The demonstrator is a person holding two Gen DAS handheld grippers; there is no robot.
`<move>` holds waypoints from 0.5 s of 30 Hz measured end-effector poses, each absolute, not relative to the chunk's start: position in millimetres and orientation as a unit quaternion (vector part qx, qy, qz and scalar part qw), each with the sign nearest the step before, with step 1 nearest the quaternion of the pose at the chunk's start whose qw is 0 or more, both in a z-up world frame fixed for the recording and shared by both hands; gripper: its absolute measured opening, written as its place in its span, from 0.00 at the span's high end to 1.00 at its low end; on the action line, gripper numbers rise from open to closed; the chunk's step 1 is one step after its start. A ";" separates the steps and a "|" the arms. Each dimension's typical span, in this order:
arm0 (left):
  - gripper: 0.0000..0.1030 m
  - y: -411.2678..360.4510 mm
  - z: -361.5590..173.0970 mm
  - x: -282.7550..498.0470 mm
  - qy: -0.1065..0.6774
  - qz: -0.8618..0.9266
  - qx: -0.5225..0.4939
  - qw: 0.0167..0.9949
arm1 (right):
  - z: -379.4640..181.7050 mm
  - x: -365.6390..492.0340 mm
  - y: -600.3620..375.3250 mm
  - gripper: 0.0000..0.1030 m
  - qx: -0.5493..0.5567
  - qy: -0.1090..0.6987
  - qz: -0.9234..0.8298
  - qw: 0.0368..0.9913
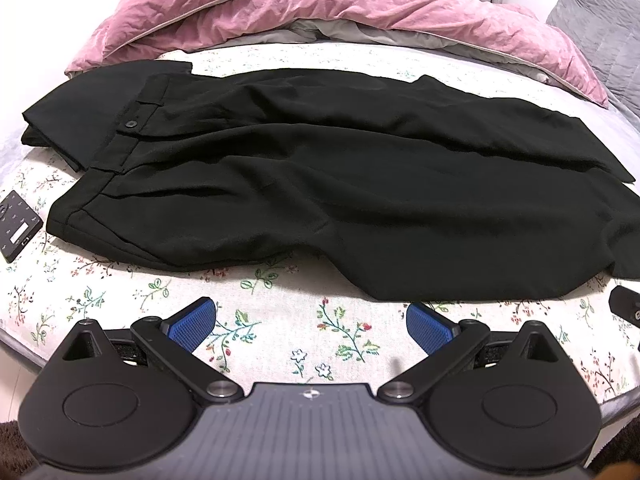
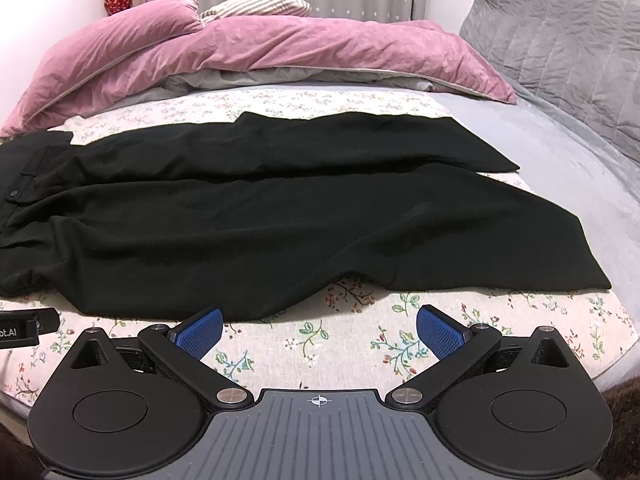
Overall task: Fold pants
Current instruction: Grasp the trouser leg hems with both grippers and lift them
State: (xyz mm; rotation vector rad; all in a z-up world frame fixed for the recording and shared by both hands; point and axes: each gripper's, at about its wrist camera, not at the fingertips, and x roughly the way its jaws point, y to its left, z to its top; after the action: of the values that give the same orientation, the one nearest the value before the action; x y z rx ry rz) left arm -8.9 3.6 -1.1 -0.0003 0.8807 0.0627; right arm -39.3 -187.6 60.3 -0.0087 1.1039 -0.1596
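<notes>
Black pants (image 1: 320, 184) lie spread flat on a floral sheet (image 1: 280, 320), waistband with a button (image 1: 130, 123) at the left, legs running right. In the right wrist view the pants (image 2: 280, 216) show two legs ending at the right. My left gripper (image 1: 312, 320) is open and empty, just short of the pants' near edge. My right gripper (image 2: 319, 330) is open and empty, also just short of the near edge. The right gripper's edge shows at the far right of the left wrist view (image 1: 626, 304).
A pink duvet (image 2: 256, 52) is heaped behind the pants. A grey quilted pillow (image 2: 560, 40) lies at the right. A second dark garment (image 1: 60, 116) lies under the waistband at the left. A dark phone-like item (image 1: 18, 226) sits at the left edge.
</notes>
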 end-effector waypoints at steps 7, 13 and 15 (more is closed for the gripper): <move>0.00 35.3 2.7 -4.8 0.370 0.048 -0.032 0.927 | 62.2 -37.2 -192.7 0.00 -0.048 0.490 -0.078 0.867; 0.00 91.5 0.0 17.5 0.398 0.080 -0.083 0.910 | 54.5 -18.9 -235.9 0.00 -0.035 0.526 -0.097 0.844; 0.00 114.5 -3.7 23.7 0.411 0.078 -0.131 0.899 | 48.8 -14.2 -257.5 0.00 -0.014 0.543 -0.109 0.833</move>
State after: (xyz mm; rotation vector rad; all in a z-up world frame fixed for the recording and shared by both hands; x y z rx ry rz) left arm 23.7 114.5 -3.7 -0.2719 0.8517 0.1624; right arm -14.2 -257.5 48.8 -0.0295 1.1505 -0.2306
